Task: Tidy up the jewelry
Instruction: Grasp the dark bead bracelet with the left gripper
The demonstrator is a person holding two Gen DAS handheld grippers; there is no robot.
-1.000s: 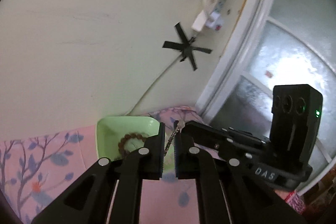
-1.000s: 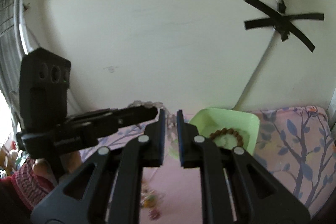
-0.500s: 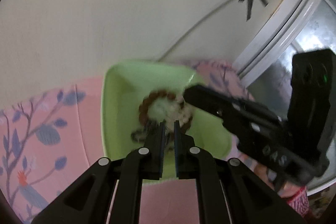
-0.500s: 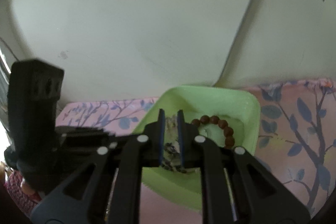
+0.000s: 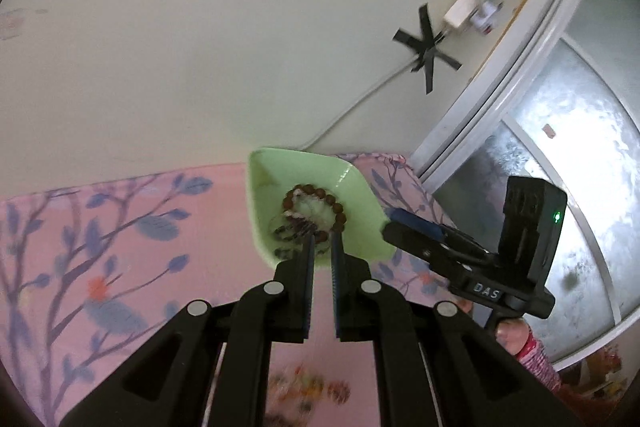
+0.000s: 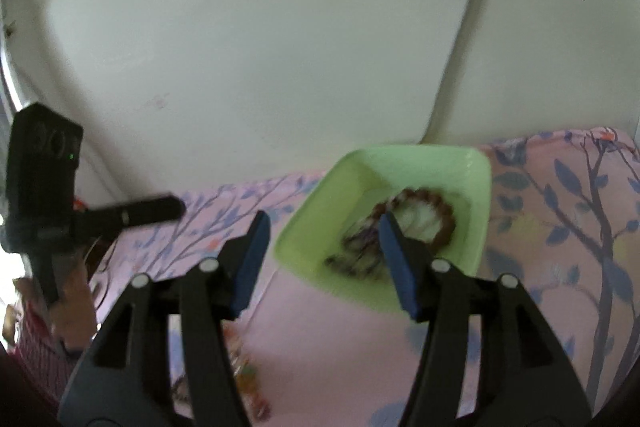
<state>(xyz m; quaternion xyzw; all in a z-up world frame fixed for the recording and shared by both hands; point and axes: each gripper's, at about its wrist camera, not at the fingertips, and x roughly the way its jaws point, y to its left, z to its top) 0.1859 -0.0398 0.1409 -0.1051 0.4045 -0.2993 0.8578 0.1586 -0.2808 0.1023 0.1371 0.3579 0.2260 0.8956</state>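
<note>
Your left gripper (image 5: 321,241) is over the near rim of the green tray (image 5: 362,187), jaws nearly closed. A thin chain (image 5: 294,229) sits right at the tips, but you can't tell from the left wrist view whether the pads actually pinch it or it just lies below them in the tray.

The tray sits on the pink floral cloth (image 5: 120,227), against the wall. Inside it: a brown bead bracelet (image 5: 320,205) ringed around something pale, with the dark chain bunched at its near-left side.

Your right gripper (image 6: 320,227) is released. Its jaws have just been opening and now stand wide, nothing between the pads. The left finger hangs over the cloth, the right finger over the tray interior beside the chain (image 6: 352,251). From the left wrist view, the right gripper's tip is just at the tray's right edge.

More jewelry (image 6: 248,379) lies on the cloth near the bottom edge, blurred.
</note>
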